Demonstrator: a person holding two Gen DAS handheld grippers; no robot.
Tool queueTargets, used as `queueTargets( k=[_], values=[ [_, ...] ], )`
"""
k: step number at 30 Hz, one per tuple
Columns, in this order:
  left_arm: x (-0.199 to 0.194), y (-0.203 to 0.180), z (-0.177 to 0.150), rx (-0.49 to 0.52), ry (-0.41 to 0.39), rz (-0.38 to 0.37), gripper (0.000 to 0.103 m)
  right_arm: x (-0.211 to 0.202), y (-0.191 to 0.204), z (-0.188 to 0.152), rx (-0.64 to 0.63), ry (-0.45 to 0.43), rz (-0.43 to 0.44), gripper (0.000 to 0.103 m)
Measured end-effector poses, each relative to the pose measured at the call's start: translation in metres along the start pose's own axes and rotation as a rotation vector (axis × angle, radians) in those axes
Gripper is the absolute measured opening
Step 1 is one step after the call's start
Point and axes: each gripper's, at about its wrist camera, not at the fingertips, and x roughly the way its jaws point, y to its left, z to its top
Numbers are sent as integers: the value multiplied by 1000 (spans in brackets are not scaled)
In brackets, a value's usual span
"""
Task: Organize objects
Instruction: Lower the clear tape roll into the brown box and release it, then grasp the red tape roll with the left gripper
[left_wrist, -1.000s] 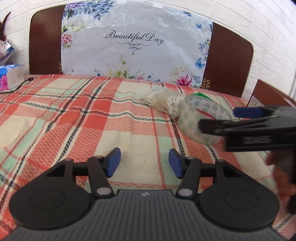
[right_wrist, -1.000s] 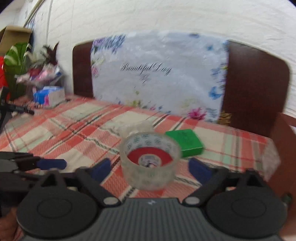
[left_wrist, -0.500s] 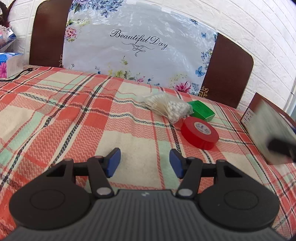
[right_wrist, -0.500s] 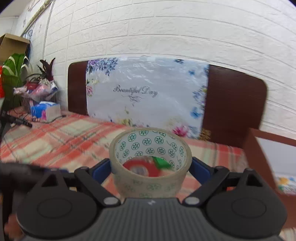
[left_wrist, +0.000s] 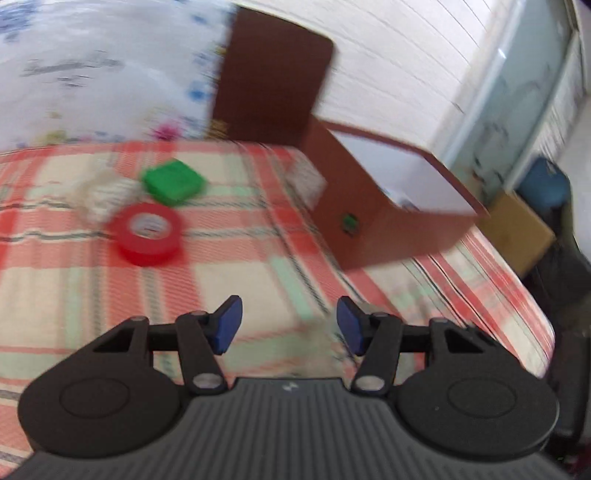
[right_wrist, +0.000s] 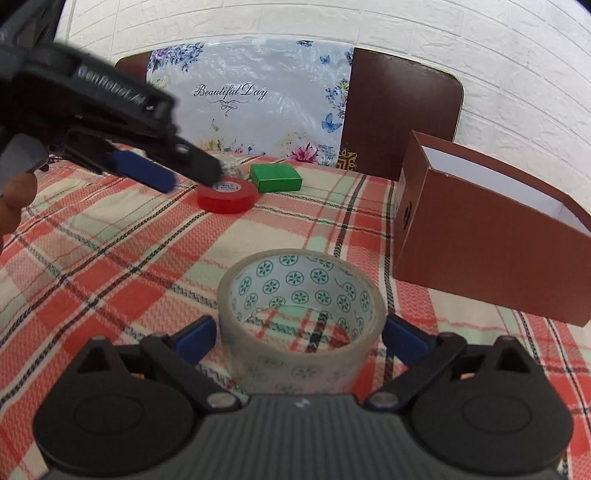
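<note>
My right gripper (right_wrist: 299, 338) has a clear tape roll (right_wrist: 295, 365) with green flower prints between its blue pads. The pads touch the roll's sides while the jaws are opening. The roll sits low over the plaid cloth, left of an open brown box (right_wrist: 480, 251). My left gripper (left_wrist: 288, 325) is half open with nothing between its fingers, and its jaws are closing slightly. In the right wrist view the left gripper (right_wrist: 173, 173) hangs over the red tape roll (right_wrist: 227, 194). Beside it lie a green box (right_wrist: 275, 177) and, partly hidden, a bag of cotton swabs (right_wrist: 231, 166).
The left wrist view is blurred. It shows the red tape roll (left_wrist: 147, 232), the green box (left_wrist: 173, 181) and the brown box (left_wrist: 388, 229) near the table's right edge. A chair with a flowered cover (right_wrist: 251, 107) stands behind the table. A hand (right_wrist: 14, 199) shows at far left.
The left wrist view has swung right, from the swab bag toward the brown box. My right gripper has carried the clear tape roll down and toward that box.
</note>
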Motion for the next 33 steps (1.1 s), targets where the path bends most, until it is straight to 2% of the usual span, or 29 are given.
queueTargets(
  k=[2,4,5,6,7,9,12,15,17,19,21,22,23,24,25,26,27,30,33],
  values=[
    [16,-20,-4,71,60,18,55,-2,-3,-4,18,5,2,100],
    [38,-30,-12,139,131,93,33,-4,-7,-7,39,-1,17,97],
    [46,-29,-15,132,166,94,21,-5,-9,-9,44,-6,36,90],
    [44,-27,-14,113,156,96,20,-6,-9,-9,42,-15,45,89],
    [39,-30,-11,113,138,93,20,-8,-8,-9,33,-23,43,89],
    [19,-40,4,131,49,74,20,-16,-7,-9,24,-77,14,89],
    [3,-62,42,162,-93,31,20,-38,-17,6,16,-246,-71,89],
    [15,-84,80,190,-182,-3,21,-48,-37,31,-21,-385,-191,90],
    [34,-96,100,194,-218,-15,21,-42,-58,47,-41,-427,-261,90],
    [58,-105,117,170,-223,-14,23,-30,-85,59,-17,-431,-299,90],
    [83,-113,128,156,-228,-18,38,-12,-111,69,10,-407,-313,91],
    [94,-116,131,153,-231,-12,43,1,-124,73,22,-389,-322,92],
    [103,-118,133,151,-228,17,48,13,-135,77,23,-377,-330,101],
    [110,-120,132,146,-212,56,46,27,-143,79,3,-359,-348,102],
    [111,-120,132,133,-194,55,46,39,-147,79,-19,-331,-383,102],
    [107,-116,129,120,-190,22,46,47,-150,78,-28,-307,-420,98],
    [100,-111,124,114,-199,-3,47,45,-153,75,-1,-321,-420,95],
    [71,-96,108,125,-268,-30,48,17,-149,53,91,-404,-411,94],
    [41,-70,89,110,-295,-21,50,-8,-133,33,139,-466,-404,93]
  ],
)
